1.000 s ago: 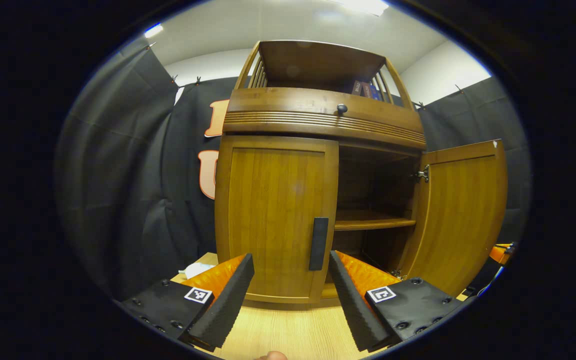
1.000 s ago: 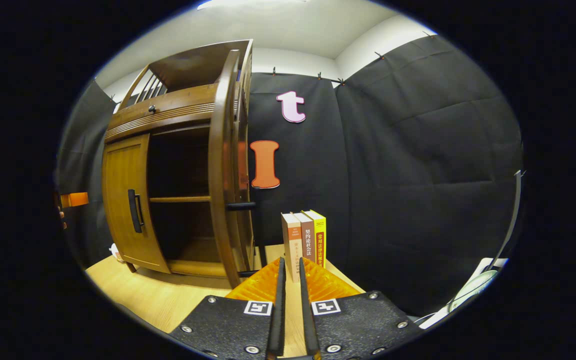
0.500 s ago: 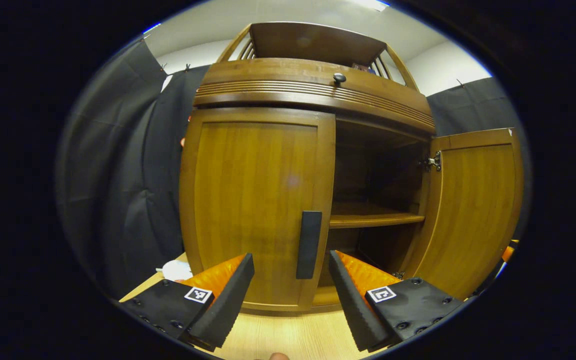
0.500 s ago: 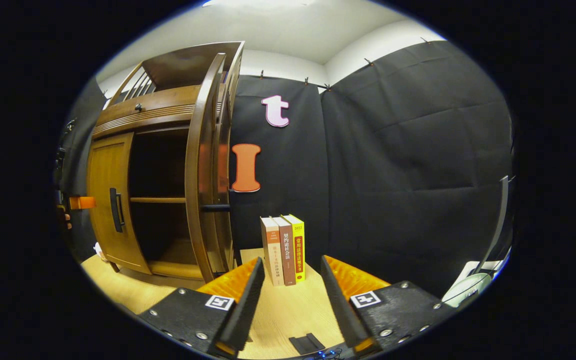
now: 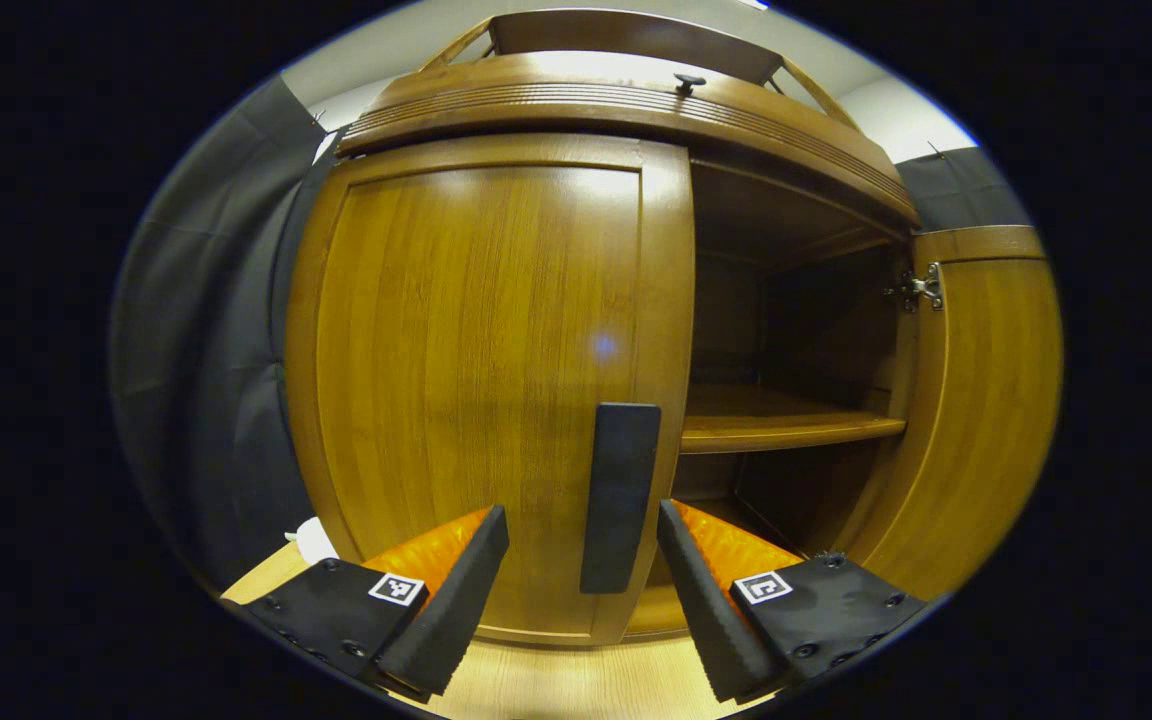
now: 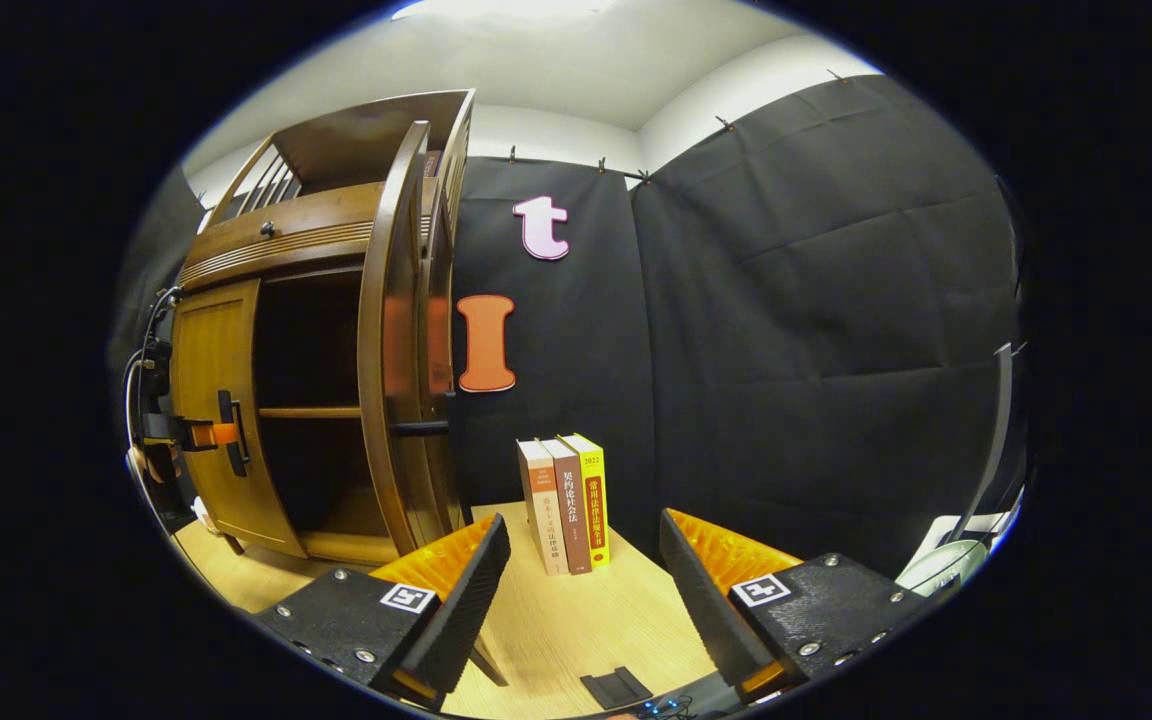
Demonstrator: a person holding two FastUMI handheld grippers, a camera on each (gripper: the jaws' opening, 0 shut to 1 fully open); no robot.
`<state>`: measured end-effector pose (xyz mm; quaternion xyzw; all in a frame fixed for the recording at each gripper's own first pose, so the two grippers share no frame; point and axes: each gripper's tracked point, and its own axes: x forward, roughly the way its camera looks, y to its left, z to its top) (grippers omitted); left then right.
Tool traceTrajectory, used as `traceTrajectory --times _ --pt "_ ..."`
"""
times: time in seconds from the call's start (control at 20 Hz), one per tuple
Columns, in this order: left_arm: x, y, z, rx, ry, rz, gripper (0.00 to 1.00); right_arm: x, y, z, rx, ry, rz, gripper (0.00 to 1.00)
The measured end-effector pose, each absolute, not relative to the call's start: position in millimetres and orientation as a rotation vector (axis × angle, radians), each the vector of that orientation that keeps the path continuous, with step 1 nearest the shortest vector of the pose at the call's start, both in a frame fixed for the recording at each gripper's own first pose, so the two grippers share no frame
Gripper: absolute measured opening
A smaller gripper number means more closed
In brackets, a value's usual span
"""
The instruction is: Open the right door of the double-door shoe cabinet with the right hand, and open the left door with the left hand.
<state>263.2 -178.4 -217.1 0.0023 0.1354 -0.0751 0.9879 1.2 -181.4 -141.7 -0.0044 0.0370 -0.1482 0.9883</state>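
Note:
The wooden shoe cabinet (image 5: 496, 330) looms close in the left gripper view. Its left door (image 5: 476, 350) is closed, with a dark vertical handle (image 5: 620, 497). My left gripper (image 5: 576, 600) is open, and the handle stands between its fingers, just ahead of the tips. The right door (image 5: 981, 400) is swung wide open, showing a shelf (image 5: 781, 430) inside. In the right gripper view the open right door (image 6: 386, 350) is seen edge-on with its handle (image 6: 421, 428). My right gripper (image 6: 581, 610) is open and holds nothing, away from the door. The left gripper (image 6: 191, 432) sits at the left door's handle (image 6: 233, 432).
Three upright books (image 6: 566, 500) stand on the light wooden table (image 6: 556, 620) right of the cabinet. A small dark object (image 6: 616, 687) lies near the table's front. A white thing (image 5: 314, 540) lies left of the cabinet. A drawer knob (image 5: 688, 82) sits above the doors.
The left gripper has moved in toward the left door until its handle sits between the fingers. The right gripper went from shut to open and drew back from the right door.

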Motion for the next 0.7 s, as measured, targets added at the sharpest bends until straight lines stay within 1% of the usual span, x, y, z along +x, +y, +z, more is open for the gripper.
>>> traceTrajectory --times 0.05,0.1,0.15,0.25,0.3,0.35,0.4,0.45,0.65,0.7 --pt "268.2 -180.5 -219.6 -0.005 0.276 -0.158 0.96 0.6 -182.7 -141.5 -0.010 0.075 -0.300 0.87" --pt "273.8 -178.3 -221.3 -0.001 0.276 -0.151 0.94 1.7 -182.0 -141.7 -0.008 0.075 -0.301 0.87" --pt "277.5 -180.6 -223.1 0.001 0.276 -0.162 0.93 3.0 -181.0 -140.3 -0.003 0.072 -0.301 0.92" --pt "279.5 -183.3 -223.6 0.027 0.277 -0.170 0.85 4.2 -179.3 -138.8 0.012 0.066 -0.297 0.92" --pt "280.0 -186.5 -223.1 0.038 0.276 -0.175 0.83 4.5 -178.2 -138.4 0.016 0.065 -0.297 0.98" --pt "280.1 -189.9 -221.1 0.044 0.270 -0.183 0.80 4.8 -178.3 -137.3 0.016 0.063 -0.296 0.87" --pt "280.9 -192.6 -219.9 0.053 0.264 -0.182 0.68 4.2 -178.6 -137.0 0.014 0.065 -0.299 0.87" --pt "280.9 -192.5 -218.7 0.066 0.259 -0.178 0.68 2.8 -179.7 -136.6 0.014 0.067 -0.302 0.92" --pt "281.9 -198.3 -220.5 0.069 0.251 -0.192 0.44 -1.3 -175.0 -130.7 0.032 0.058 -0.295 0.92" --pt "281.2 -198.5 -218.9 0.064 0.253 -0.196 0.43 -2.8 -174.1 -128.8 0.033 0.054 -0.294 0.92"
